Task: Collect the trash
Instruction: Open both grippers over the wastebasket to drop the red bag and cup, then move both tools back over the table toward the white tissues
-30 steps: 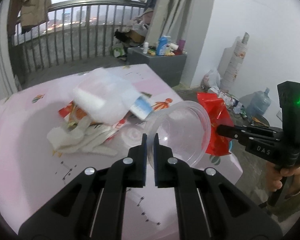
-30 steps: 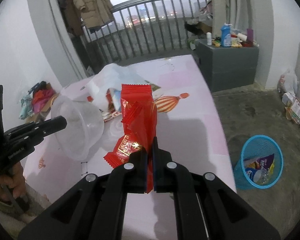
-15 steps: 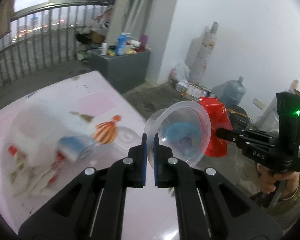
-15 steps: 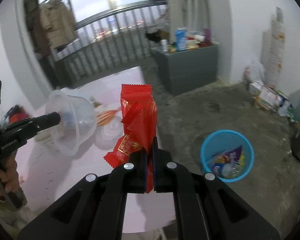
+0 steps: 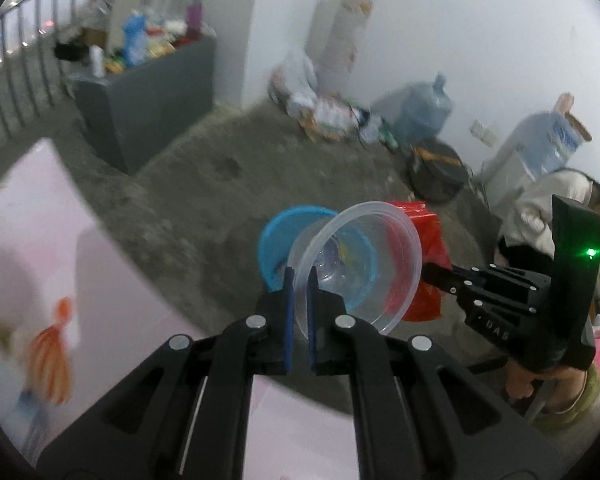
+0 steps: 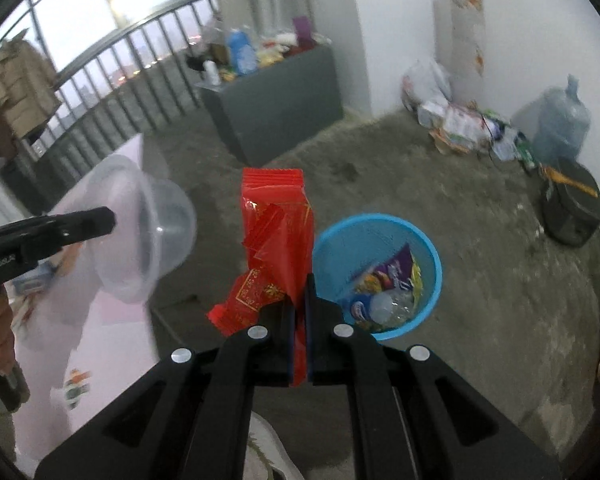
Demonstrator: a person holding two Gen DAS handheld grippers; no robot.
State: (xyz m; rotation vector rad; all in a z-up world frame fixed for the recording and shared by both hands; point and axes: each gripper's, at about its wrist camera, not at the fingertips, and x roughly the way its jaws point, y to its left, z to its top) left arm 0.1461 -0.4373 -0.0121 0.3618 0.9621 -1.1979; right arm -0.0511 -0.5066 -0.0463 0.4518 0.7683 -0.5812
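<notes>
My left gripper (image 5: 298,292) is shut on the rim of a clear plastic bowl (image 5: 364,268), held in the air in front of a blue mesh trash bin (image 5: 284,240) on the floor. My right gripper (image 6: 299,300) is shut on a red snack wrapper (image 6: 278,236), which hangs just left of the blue bin (image 6: 376,276). The bin holds several wrappers and a bottle. In the right wrist view the left gripper (image 6: 104,220) and the clear bowl (image 6: 148,236) are at the left. The left wrist view shows the right gripper (image 5: 428,270) with the red wrapper (image 5: 424,256) at the right.
A pink table (image 5: 40,260) lies at the left. A grey cabinet (image 6: 276,100) loaded with bottles stands by the railing. Water jugs (image 5: 420,108), a dark round case (image 6: 572,204) and scattered packaging line the white wall. A person (image 5: 540,208) crouches at the right edge.
Both grippers swung right from over the table to above the concrete floor, carrying bowl and wrapper. The blue bin has come close in both views, and the table's trash pile has left view.
</notes>
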